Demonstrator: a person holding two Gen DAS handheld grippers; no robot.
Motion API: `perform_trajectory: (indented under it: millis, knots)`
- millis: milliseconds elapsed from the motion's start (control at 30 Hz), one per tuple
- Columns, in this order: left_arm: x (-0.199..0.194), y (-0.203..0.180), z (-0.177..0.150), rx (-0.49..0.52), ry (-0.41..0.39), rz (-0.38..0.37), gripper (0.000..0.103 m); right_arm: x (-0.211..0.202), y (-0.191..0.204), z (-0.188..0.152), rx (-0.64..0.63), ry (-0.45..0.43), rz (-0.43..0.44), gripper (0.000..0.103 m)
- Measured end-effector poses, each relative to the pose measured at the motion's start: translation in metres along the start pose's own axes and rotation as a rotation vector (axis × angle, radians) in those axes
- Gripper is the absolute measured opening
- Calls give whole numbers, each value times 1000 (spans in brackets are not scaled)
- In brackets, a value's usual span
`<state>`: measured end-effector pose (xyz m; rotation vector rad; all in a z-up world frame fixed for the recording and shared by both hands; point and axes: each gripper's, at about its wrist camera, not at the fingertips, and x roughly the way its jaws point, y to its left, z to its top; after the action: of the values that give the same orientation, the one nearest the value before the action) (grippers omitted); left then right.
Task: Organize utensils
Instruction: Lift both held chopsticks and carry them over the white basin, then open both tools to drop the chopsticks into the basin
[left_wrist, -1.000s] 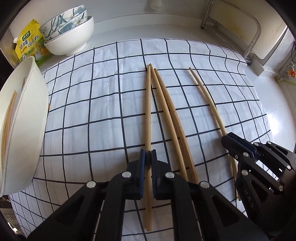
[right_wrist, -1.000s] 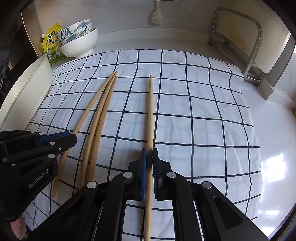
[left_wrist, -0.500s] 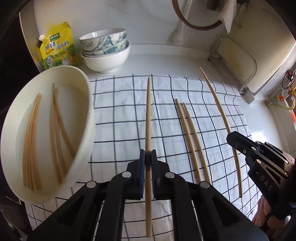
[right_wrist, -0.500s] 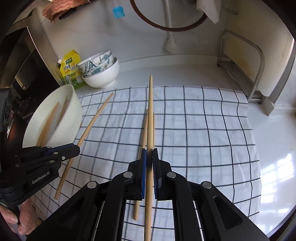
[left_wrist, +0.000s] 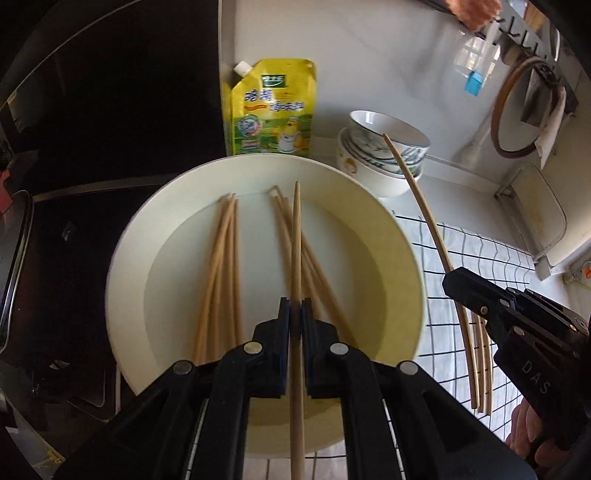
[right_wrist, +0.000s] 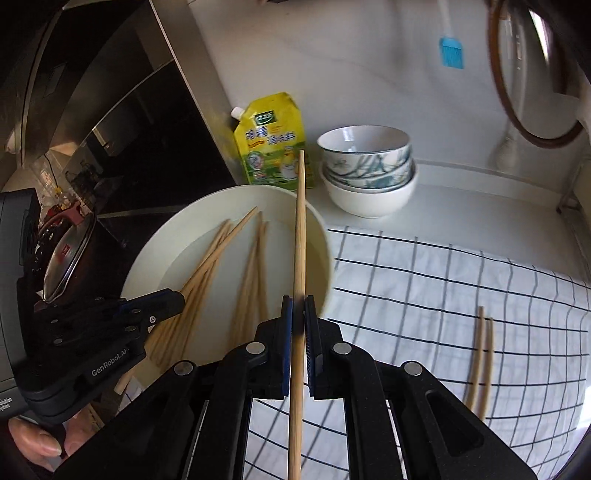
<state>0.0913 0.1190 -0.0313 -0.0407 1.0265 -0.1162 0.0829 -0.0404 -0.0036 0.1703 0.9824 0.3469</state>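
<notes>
My left gripper (left_wrist: 295, 314) is shut on a wooden chopstick (left_wrist: 296, 240) and holds it above the cream oval dish (left_wrist: 125, 258), where several chopsticks (left_wrist: 225, 258) lie. My right gripper (right_wrist: 298, 314) is shut on another chopstick (right_wrist: 300, 229), whose tip reaches over the right part of the dish (right_wrist: 147, 266). In the left wrist view the right gripper (left_wrist: 452, 278) appears at right with its chopstick (left_wrist: 424, 206). In the right wrist view the left gripper (right_wrist: 179, 297) hangs over the dish. Two chopsticks (right_wrist: 482, 354) lie on the checked cloth (right_wrist: 443, 288).
A yellow refill pouch (left_wrist: 275, 107) and stacked white patterned bowls (right_wrist: 365, 170) stand behind the dish against the wall. A dark stove and a pot with a lid (right_wrist: 62, 262) are at left. A blue brush (right_wrist: 451, 50) and a round wooden frame (left_wrist: 517, 110) hang on the wall.
Both grippers have lifted their chopsticks off the cloth and carried them left, to above the dish. Two chopsticks stay on the cloth.
</notes>
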Motion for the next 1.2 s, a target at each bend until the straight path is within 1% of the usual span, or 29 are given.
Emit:
perform_trajectory:
  millis: [133, 300, 467, 633, 667, 700, 733, 767, 800, 833, 1000, 1200]
  knots:
    - [10, 25, 8, -18, 12, 6, 7, 32, 22, 8, 3, 61, 19, 6]
    - [26, 39, 15, -17, 44, -2, 7, 63, 37, 10, -1, 136, 10, 6]
    - [45, 49, 20, -13, 79, -13, 7, 88, 37, 9, 22, 197, -20, 6]
    - [57, 54, 23, -13, 106, -21, 8, 96, 32, 11, 32, 217, -40, 7]
    - [57, 56, 23, -18, 104, -20, 10, 96, 32, 11, 35, 214, -40, 8]
    - [57, 57, 23, -22, 103, -20, 18, 95, 31, 11, 40, 210, -41, 11]
    - [56, 59, 24, -25, 100, -21, 29, 95, 31, 12, 42, 203, -44, 17]
    - [55, 60, 24, -28, 93, -18, 36, 94, 31, 12, 40, 196, -52, 18]
    - [53, 61, 24, -31, 84, -13, 45, 92, 31, 12, 36, 193, -58, 18]
    - [50, 62, 23, -33, 73, -10, 47, 91, 31, 12, 35, 189, -59, 18]
    - [40, 68, 20, -39, 61, -4, 47, 79, 29, 7, 40, 174, -61, 18]
    - [29, 68, 10, -38, 55, -4, 49, 62, 26, -1, 47, 155, -64, 21]
